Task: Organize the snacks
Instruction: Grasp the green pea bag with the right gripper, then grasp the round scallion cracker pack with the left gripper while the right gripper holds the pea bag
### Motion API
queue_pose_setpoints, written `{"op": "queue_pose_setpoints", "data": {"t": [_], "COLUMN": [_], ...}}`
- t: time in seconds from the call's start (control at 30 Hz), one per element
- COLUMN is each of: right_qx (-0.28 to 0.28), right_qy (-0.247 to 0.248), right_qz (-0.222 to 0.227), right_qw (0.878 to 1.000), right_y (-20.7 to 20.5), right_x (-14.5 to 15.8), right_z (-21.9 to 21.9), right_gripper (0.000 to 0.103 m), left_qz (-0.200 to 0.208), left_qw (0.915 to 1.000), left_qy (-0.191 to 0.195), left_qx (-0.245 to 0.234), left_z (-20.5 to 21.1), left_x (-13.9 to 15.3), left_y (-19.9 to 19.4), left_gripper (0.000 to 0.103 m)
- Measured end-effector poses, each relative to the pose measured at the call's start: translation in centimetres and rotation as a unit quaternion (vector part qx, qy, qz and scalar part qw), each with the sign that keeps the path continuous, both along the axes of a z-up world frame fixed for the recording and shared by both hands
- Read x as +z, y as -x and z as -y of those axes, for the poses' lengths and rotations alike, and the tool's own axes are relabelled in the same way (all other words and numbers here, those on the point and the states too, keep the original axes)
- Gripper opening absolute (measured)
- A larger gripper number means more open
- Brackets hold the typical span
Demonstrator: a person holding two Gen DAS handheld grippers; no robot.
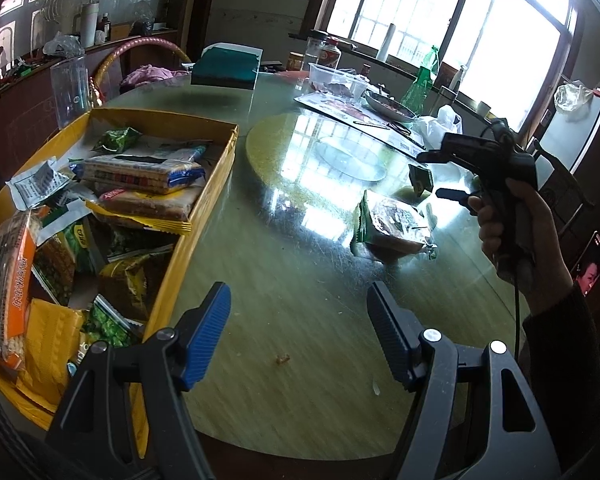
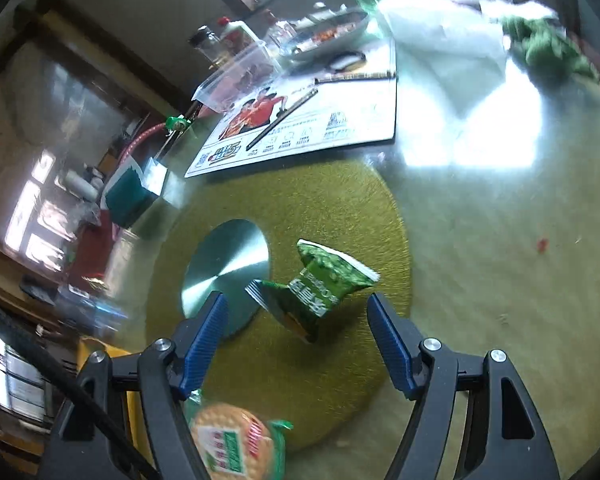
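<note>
Left gripper (image 1: 298, 332) idle over bare table (image 1: 284, 280), jaws apart, nothing between. Right gripper (image 2: 296, 336) likewise spread and empty, poised over small green packet (image 2: 316, 284) on the yellow turntable (image 2: 340, 380), pads not touching. Biscuit pack (image 2: 236, 444) nearer, below. Probably light, crinkly, slippery foil, contents crushable; best pinched gently across the puffed middle, not the flared ends. Yellow box (image 1: 216, 184) beyond, left, already holding snacks.
</note>
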State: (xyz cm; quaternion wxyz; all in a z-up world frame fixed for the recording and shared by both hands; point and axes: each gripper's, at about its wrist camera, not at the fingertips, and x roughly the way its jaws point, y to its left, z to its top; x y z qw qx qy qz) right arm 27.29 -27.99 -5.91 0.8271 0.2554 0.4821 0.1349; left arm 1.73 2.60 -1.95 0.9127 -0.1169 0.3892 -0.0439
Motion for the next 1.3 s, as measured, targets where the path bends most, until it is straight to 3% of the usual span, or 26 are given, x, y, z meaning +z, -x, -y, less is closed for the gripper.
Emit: {"op": "queue_pose_setpoints", "data": {"t": [0.27, 0.33, 0.4, 0.47, 0.6, 0.77, 0.93, 1.13, 1.3], "right_qx": [-0.051, -0.061, -0.062, -0.059, -0.043, -0.020, -0.010, -0.024, -0.031], "right_qy": [-0.020, -0.012, 0.011, 0.022, 0.031, 0.037, 0.047, 0.052, 0.042], "right_qz": [-0.030, -0.035, -0.037, -0.035, -0.027, -0.007, 0.008, 0.028, 0.036], "right_qw": [0.998, 0.997, 0.997, 0.997, 0.998, 0.999, 0.999, 0.998, 0.998], "right_y": [-1.2, -1.6, -1.7, -1.4, 0.3, 5.8, 12.1, 17.4, 18.4], "right_x": [-0.4, -0.7, -0.7, -0.8, -0.8, -1.0, -0.9, -0.9, -1.1], "right_z": [-0.6, -0.7, -0.8, -0.7, 0.0, 0.7, 1.6, 2.6, 2.6], "right_gripper": [0.071, 0.063, 0.044, 0.035, 0.031, 0.031, 0.031, 0.031, 0.031], "left_qz": [-0.002, -0.002, -0.003, -0.004, -0.011, -0.022, -0.083, -0.063, -0.074], "left_qw": [1.0000, 1.0000, 1.0000, 1.0000, 0.9999, 0.9992, 0.9934, 0.9951, 0.9916], "left_qy": [0.001, 0.002, 0.005, 0.007, 0.009, 0.009, 0.049, -0.001, -0.047], "left_qx": [-0.001, 0.000, -0.001, -0.002, -0.008, -0.031, -0.062, -0.076, -0.095], "left_z": [-0.2, -0.3, -0.3, -0.1, 0.6, 2.6, 4.5, 7.8, 9.8], "left_x": [-0.1, -0.2, -0.2, -0.1, -0.4, -0.8, -2.2, -1.6, -3.4], "left_y": [-0.2, -0.2, -0.2, -0.2, -0.6, -1.7, -5.0, -8.3, -11.6], "left_gripper": [0.071, 0.071, 0.071, 0.071, 0.077, 0.083, 0.086, 0.087, 0.087]}}
